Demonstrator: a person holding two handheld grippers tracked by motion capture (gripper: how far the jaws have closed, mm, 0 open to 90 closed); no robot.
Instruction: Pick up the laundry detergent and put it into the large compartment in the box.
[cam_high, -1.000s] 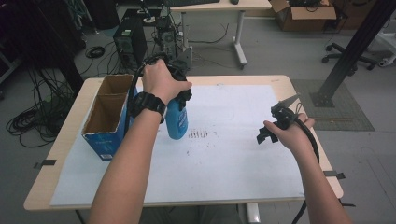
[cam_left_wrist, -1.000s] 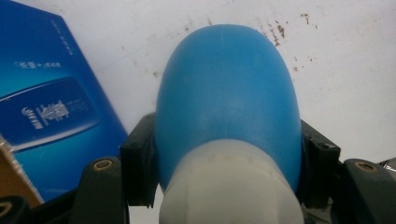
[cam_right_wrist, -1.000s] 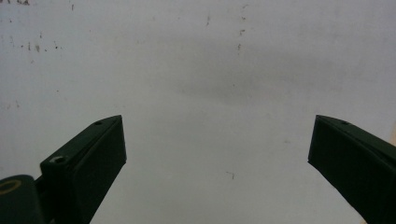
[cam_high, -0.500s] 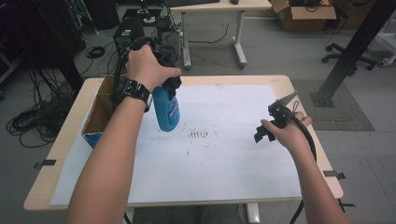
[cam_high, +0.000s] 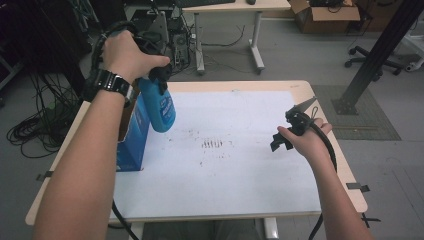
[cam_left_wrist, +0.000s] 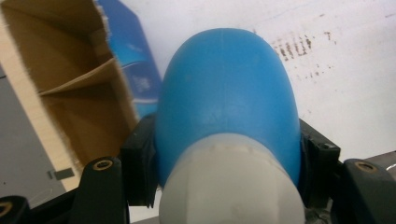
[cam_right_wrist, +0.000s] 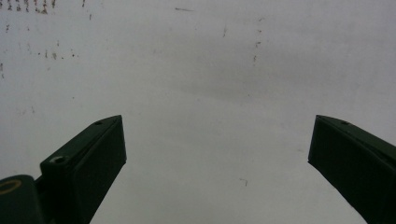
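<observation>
Blue bottle (cam_high: 158, 106) hangs in the air above the left part of the table, gripped near its white neck by the left gripper (cam_high: 159, 75), whose jaws press both sides of it. Just beside and below it stands an open blue cardboard box (cam_high: 131, 137). White sheet (cam_high: 235, 165) covers the table (cam_high: 320, 95), marked with dark smudges (cam_high: 212, 144). Right gripper (cam_high: 281, 141) hovers low over the sheet's right side, jaws spread wide, holding nothing.
</observation>
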